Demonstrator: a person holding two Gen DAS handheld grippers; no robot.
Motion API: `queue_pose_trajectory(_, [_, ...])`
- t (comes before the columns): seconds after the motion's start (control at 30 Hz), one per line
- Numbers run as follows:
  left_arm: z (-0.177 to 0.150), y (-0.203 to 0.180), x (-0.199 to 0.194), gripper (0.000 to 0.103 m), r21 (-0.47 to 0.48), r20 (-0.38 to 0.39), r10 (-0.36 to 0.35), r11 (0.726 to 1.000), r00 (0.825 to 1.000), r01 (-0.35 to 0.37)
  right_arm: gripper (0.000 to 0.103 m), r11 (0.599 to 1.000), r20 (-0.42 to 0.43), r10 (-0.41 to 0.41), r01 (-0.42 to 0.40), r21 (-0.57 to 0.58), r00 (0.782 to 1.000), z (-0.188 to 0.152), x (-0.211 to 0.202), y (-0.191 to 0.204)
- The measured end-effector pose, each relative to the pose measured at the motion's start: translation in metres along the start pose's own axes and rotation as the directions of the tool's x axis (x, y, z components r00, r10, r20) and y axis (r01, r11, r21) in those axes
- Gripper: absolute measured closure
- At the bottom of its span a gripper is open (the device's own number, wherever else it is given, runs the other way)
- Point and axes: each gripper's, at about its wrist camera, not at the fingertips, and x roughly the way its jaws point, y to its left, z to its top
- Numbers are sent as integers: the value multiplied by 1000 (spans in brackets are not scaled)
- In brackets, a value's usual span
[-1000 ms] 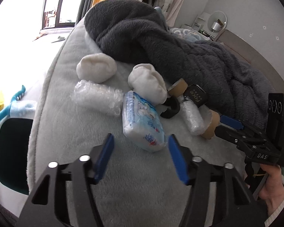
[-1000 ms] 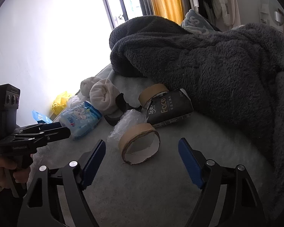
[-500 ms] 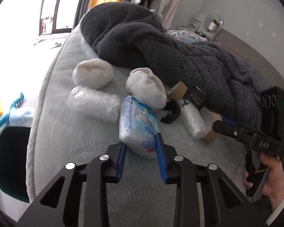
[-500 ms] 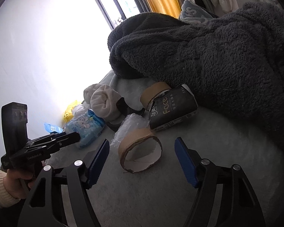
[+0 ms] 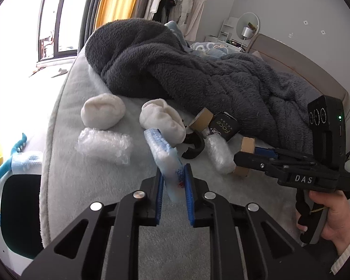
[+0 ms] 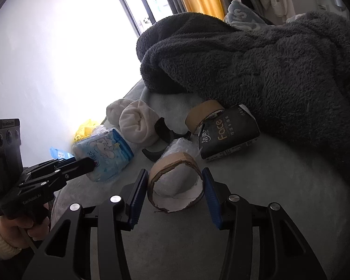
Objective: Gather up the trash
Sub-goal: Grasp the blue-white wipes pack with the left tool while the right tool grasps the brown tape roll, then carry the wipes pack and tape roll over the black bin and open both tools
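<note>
My left gripper [image 5: 173,179] is shut on a blue and white tissue pack [image 5: 165,158] and holds it tilted up off the grey bed; the pack also shows in the right wrist view [image 6: 105,154]. My right gripper [image 6: 175,186] has its jaws around a brown cardboard tape ring [image 6: 175,182] that lies on the bed, with the pads touching or nearly touching its sides. The ring also shows in the left wrist view [image 5: 243,156]. Nearby lie a black "Face" pack [image 6: 228,133], a second tape roll [image 6: 203,114], a black ring [image 6: 161,140] and bubble wrap [image 5: 103,144].
Two white sock balls [image 5: 102,114] [image 5: 162,119] lie on the bed [image 5: 81,186]. A dark grey fleece blanket [image 6: 256,65] is heaped at the back. Left of the bed edge are a black chair [image 5: 18,212], a blue brush [image 5: 4,163] and a yellow bag [image 6: 85,128].
My left gripper has closed on the tissue pack and lifted it off the bed. My right gripper has moved forward and narrowed its jaws around the tape ring.
</note>
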Motion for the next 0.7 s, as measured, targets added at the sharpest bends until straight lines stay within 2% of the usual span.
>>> queue_pose_trajectory(0.27, [4,0,-14,91,20,10,-13,1000,1000,13,55,997,41,-80,79,21,996,4,-27,13])
queue_pose_trajectory(0.53, [9,3,-47,91,58,70,-20,998,997,16,55,996,106,-88,88,5,990,24,-46,49])
queue_pose_trajectory(0.7, [12,16,-69,91,81,104,9,997,995,-18,55,997,126,-77,78,-2,989,38,-45,78])
